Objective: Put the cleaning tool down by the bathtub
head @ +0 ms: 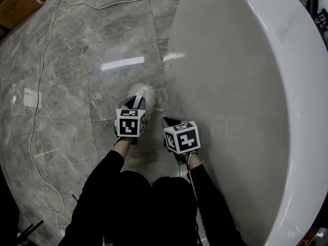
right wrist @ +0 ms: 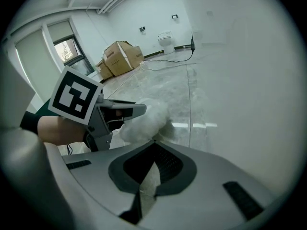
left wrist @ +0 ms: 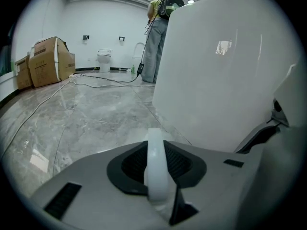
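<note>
The cleaning tool (head: 137,92) is a fluffy white head on a pale handle, low over the grey marble floor beside the white bathtub (head: 246,86). My left gripper (head: 138,104) is shut on its pale handle (left wrist: 156,164), which stands between the jaws. My right gripper (head: 166,122) sits just right of it, close to the tub wall. In the right gripper view the fluffy head (right wrist: 144,121) lies at my right gripper's (right wrist: 153,150) jaw tips. A pale strip (right wrist: 147,188) is pinched between them and seems to be part of the tool. The left gripper (right wrist: 136,110) reaches the head from the left.
A thin cable (head: 38,86) snakes over the floor at the left. Cardboard boxes (left wrist: 48,61) stand by the far wall, with a toilet (left wrist: 104,59) beyond them. A person (left wrist: 156,42) stands behind the tub. The tub wall (left wrist: 216,71) rises close on the right.
</note>
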